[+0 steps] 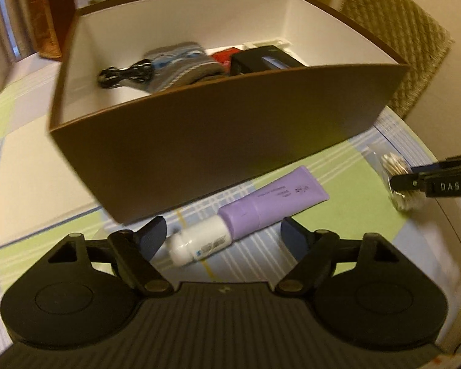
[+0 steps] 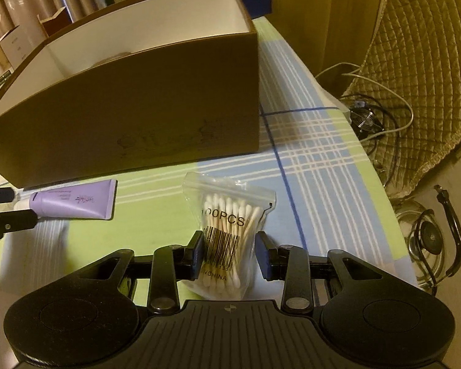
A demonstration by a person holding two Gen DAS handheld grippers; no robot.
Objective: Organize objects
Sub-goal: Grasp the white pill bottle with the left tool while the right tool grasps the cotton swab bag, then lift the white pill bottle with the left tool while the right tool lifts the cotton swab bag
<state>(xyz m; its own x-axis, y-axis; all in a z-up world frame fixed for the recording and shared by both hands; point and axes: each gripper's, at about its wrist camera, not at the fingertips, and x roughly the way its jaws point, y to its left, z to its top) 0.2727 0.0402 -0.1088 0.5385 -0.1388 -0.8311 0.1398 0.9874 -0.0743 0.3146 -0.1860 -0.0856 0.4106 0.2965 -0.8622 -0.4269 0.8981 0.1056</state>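
Observation:
A brown box [image 1: 230, 141] with a white inside stands on the checked tablecloth; it holds a black cable [image 1: 126, 75], a striped sock [image 1: 181, 64], something red and a black case [image 1: 264, 60]. A purple tube with a white cap [image 1: 252, 215] lies in front of the box, between the spread fingers of my left gripper [image 1: 227, 236], which is open around it. In the right wrist view a clear bag of cotton swabs [image 2: 227, 233] lies between the fingers of my right gripper [image 2: 229, 253], which is open with the pads close to the bag. The tube [image 2: 73, 200] shows there at the left.
The box [image 2: 123, 107] fills the table's middle. A quilted chair [image 2: 421, 77] stands right of the table, with cables and a small fan [image 2: 365, 120] on the floor. Cartons [image 1: 52, 21] stand behind the box. The table edge runs close on the right.

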